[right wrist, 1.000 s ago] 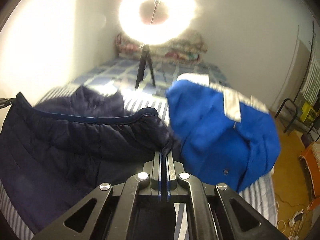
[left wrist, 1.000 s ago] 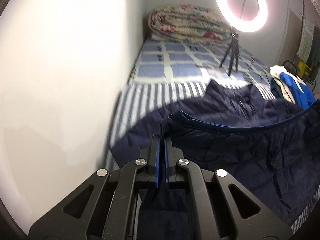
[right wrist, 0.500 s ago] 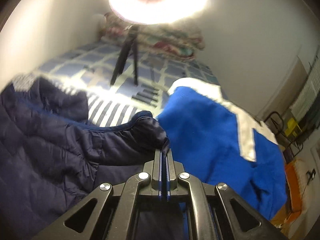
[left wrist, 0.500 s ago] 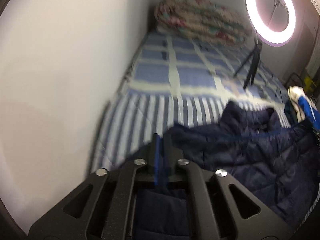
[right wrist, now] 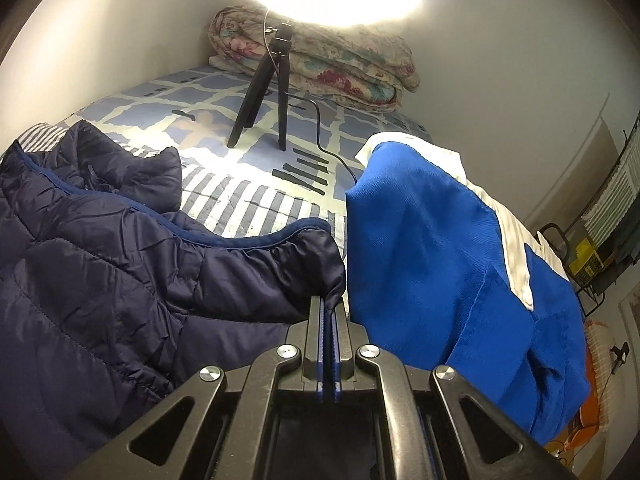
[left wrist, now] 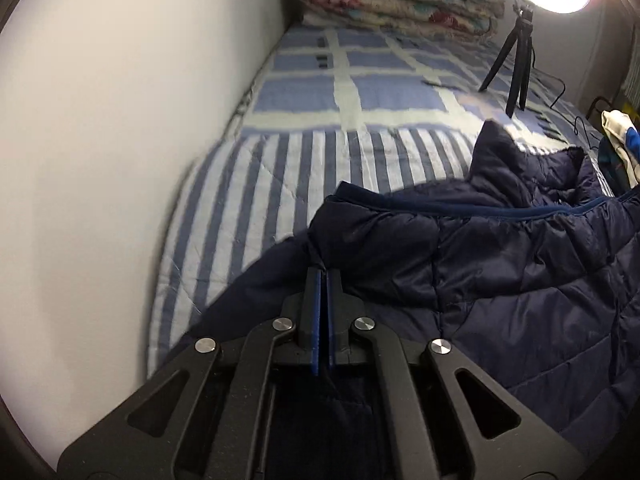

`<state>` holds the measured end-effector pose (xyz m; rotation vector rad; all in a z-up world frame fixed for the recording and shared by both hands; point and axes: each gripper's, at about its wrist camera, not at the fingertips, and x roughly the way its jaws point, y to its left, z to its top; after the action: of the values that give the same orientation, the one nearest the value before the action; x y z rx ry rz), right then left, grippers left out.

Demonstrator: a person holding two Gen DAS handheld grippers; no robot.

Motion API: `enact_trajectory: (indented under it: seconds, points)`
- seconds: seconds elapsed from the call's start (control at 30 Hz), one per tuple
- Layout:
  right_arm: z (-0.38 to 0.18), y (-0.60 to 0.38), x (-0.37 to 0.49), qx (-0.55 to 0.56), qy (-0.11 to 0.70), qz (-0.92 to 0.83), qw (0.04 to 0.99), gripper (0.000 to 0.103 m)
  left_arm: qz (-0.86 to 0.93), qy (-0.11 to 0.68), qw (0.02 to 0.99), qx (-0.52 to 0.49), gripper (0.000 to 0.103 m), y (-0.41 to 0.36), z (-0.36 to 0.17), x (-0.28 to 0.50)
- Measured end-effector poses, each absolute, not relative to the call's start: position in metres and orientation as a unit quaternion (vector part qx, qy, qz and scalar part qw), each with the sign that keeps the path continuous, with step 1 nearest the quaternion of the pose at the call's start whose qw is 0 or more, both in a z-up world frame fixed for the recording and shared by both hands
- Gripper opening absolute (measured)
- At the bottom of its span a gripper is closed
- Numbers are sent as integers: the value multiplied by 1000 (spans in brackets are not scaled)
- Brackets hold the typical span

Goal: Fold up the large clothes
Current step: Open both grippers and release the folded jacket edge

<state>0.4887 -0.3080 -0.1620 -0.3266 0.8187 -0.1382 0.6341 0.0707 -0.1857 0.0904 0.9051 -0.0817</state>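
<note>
A navy quilted puffer jacket [left wrist: 500,280] lies spread on the striped bedcover [left wrist: 280,184], its front half folded over so the blue-trimmed hem runs across it. My left gripper [left wrist: 323,270] holds the left corner of that hem; its jaws are closing, with the fabric pinched between the pads. In the right wrist view my right gripper [right wrist: 329,298] is shut on the right corner of the same jacket [right wrist: 120,280]. Both corners sit low over the bed. The collar stands up behind the hem.
A bright blue garment with white panels [right wrist: 432,264] is heaped just right of the jacket. A ring light on a small tripod [right wrist: 264,96] stands on the bed beyond, its cable trailing. A folded floral quilt [left wrist: 400,0] lies at the head. A white wall [left wrist: 100,160] borders the left.
Both grippers have carried the jacket's hem forward and down towards the bed. The hem, stretched taut in the air a second ago, now sags onto the jacket's lower layer.
</note>
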Motion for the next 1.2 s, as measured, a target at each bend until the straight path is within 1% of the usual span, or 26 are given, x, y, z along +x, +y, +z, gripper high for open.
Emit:
enact_trajectory:
  seconds: [0.07,0.2,0.27,0.37,0.5,0.6,0.63,0.67,0.7,0.73,0.77,0.8,0.87,0.93,1.0,1.1,1.2]
  points:
    - [-157,-308,487,-160,391,-68,904,0,-28,417,907,42,0,75,-172,630]
    - [-132,-317,491,-125,365,-72,920,0,2,372,925,78,0,74,-140,633]
    - [-125,-317,499,-125,354,-83,923,0,14,368,926,86,0,70,-135,642]
    - [-131,-310,516,-151,355,-98,917,0,32,368,924,102,0,60,-146,661]
    - [-165,-300,537,-214,374,-126,894,0,68,389,911,123,0,51,-187,683]
    - [-185,-298,543,-240,387,-128,881,0,79,416,894,146,3,45,-210,694]
    - [-189,-298,544,-246,393,-127,877,1,82,415,894,151,5,44,-210,694]
    - [-189,-297,544,-252,394,-129,875,0,87,407,896,154,10,43,-203,692]
    - [-186,-296,542,-251,395,-130,874,5,86,401,899,151,13,44,-195,689]
    - [-181,-296,540,-244,396,-126,876,10,86,395,903,145,25,44,-187,686]
    - [-172,-298,534,-230,395,-118,881,18,87,382,910,133,36,47,-170,679]
    - [-166,-298,529,-223,393,-113,885,24,83,371,917,121,38,49,-156,672]
    - [-143,-302,509,-194,382,-101,898,29,59,356,929,86,38,51,-128,652]
    - [-124,-307,487,-154,381,-77,908,31,12,346,936,58,38,47,-106,624]
    - [-103,-315,452,-98,380,-53,918,33,-35,339,938,58,38,33,-91,587]
    - [-85,-326,396,-27,375,-20,927,39,-106,341,931,76,38,-2,-86,522]
    - [-80,-327,340,5,374,5,927,40,-151,347,920,100,38,-37,-98,476]
